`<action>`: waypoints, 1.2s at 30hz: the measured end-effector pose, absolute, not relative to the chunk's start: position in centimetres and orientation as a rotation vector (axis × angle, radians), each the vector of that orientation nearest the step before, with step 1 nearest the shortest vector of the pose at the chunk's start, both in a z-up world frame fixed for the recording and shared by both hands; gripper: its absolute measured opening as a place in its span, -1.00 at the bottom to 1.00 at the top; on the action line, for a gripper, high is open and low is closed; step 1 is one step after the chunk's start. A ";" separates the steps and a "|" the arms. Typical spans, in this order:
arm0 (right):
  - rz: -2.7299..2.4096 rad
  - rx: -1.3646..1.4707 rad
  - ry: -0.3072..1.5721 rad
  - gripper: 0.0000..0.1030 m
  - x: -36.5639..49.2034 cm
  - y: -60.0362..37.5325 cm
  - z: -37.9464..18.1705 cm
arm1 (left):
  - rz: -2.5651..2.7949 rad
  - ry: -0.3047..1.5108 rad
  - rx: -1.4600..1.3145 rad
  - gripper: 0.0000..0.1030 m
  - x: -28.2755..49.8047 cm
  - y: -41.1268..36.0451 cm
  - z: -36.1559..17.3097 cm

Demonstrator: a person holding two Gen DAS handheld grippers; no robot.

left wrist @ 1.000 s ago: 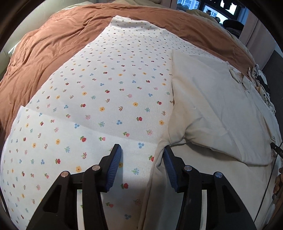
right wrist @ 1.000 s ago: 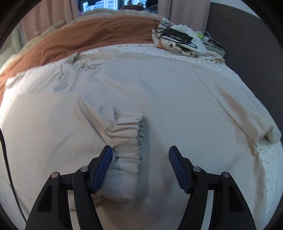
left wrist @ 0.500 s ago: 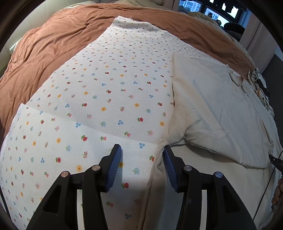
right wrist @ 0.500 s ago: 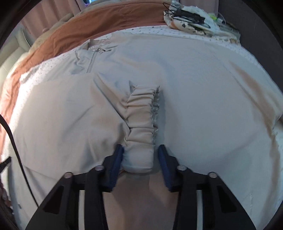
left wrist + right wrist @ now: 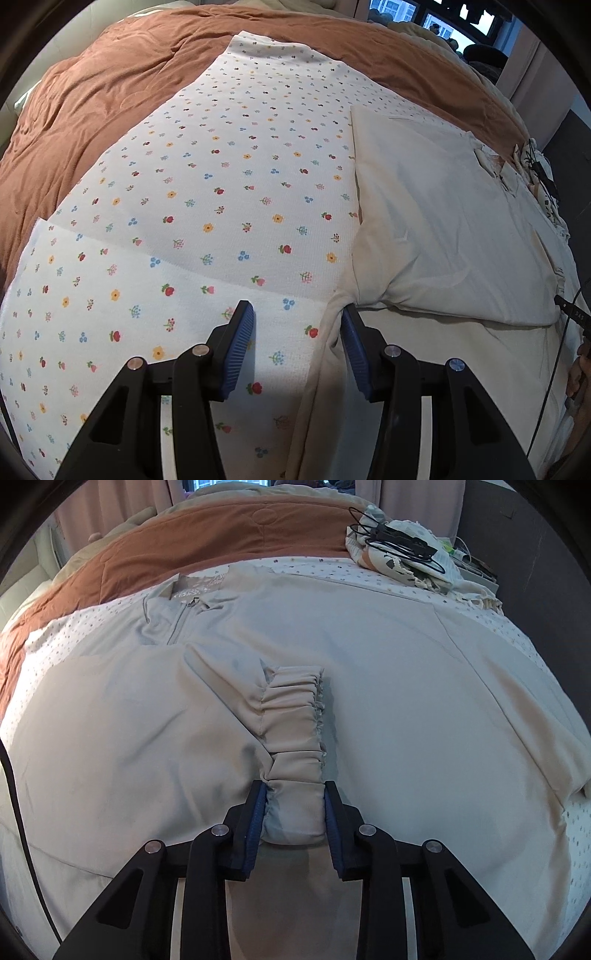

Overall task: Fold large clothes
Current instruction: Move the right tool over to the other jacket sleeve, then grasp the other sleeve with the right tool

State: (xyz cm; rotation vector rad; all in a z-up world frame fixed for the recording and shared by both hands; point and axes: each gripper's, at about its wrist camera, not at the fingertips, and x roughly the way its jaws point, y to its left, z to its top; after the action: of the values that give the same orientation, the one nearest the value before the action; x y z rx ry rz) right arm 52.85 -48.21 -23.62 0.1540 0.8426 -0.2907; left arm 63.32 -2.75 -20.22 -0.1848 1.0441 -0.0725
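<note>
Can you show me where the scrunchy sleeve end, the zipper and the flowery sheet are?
elastic cuff [image 5: 293, 716]: right wrist view, on its gathered middle.
zipper [image 5: 178, 622]: right wrist view, on the jacket's zip line below the collar.
flowery sheet [image 5: 221, 177]: left wrist view, on its flat middle.

Soft daylight from far windows – sharp focus, fisheye bending and dark vignette at edges

- Beige jacket [image 5: 388, 701], plain, ahead of the claw.
- White sheet [image 5: 221, 206] with small red, blue, yellow flowers, beyond the claw.
- Rust-brown duvet [image 5: 110, 81] farther back.
- Blue finger pads [image 5: 255, 823], black arms.
</note>
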 end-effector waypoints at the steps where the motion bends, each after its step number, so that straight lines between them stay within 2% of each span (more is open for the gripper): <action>1: -0.285 0.173 0.842 -0.44 52.2 -48.5 -23.2 | -0.074 1.047 -0.186 -0.03 63.3 -2.7 -20.2; 4: -0.258 0.277 0.845 -0.39 50.9 -49.7 -22.8 | -0.093 1.048 -0.197 -0.03 63.2 -2.8 -19.8; 6: -0.218 0.346 0.822 -0.25 49.8 -50.6 -22.1 | -0.100 1.041 -0.223 -0.03 63.0 -2.7 -19.1; 8: -0.198 0.401 0.781 0.64 48.3 -51.6 -21.5 | -0.103 1.025 -0.250 -0.03 62.6 -2.6 -18.1; 9: -0.176 0.428 0.763 0.69 47.6 -52.1 -21.4 | -0.102 1.016 -0.257 -0.03 62.4 -2.6 -17.7; 10: -0.172 0.448 0.750 0.69 46.9 -52.6 -21.2 | -0.104 1.007 -0.262 -0.03 62.1 -2.6 -17.2; 12: -0.200 0.449 0.746 0.69 45.9 -53.5 -20.9 | -0.110 0.992 -0.263 0.14 61.4 -2.8 -16.4; 14: -0.211 0.472 0.725 0.69 44.9 -54.6 -20.3 | -0.118 0.977 -0.274 0.65 60.8 -2.9 -15.6; 15: -0.205 0.501 0.715 0.69 44.2 -55.1 -19.9 | -0.130 0.964 -0.287 0.71 60.4 -3.0 -15.1; 20: -0.236 0.518 0.627 0.69 40.3 -56.2 -17.5 | -0.166 0.910 -0.302 0.71 58.7 -4.0 -12.4; 30: -0.336 0.668 0.489 0.68 32.7 -60.4 -17.6 | -0.208 0.859 -0.358 0.71 55.8 -6.7 -9.4; 32: -0.357 0.707 0.455 0.52 31.1 -61.6 -17.9 | -0.214 0.851 -0.354 0.71 55.3 -7.7 -9.2; 36: -0.373 0.827 0.382 0.36 28.1 -64.3 -19.3 | -0.232 0.837 -0.334 0.71 54.5 -9.9 -9.1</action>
State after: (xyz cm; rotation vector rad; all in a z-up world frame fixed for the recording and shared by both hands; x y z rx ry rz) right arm 28.06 -64.30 -19.27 0.8268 0.3823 -0.3733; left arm 54.52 -9.90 -9.11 -0.3342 0.8371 -0.2317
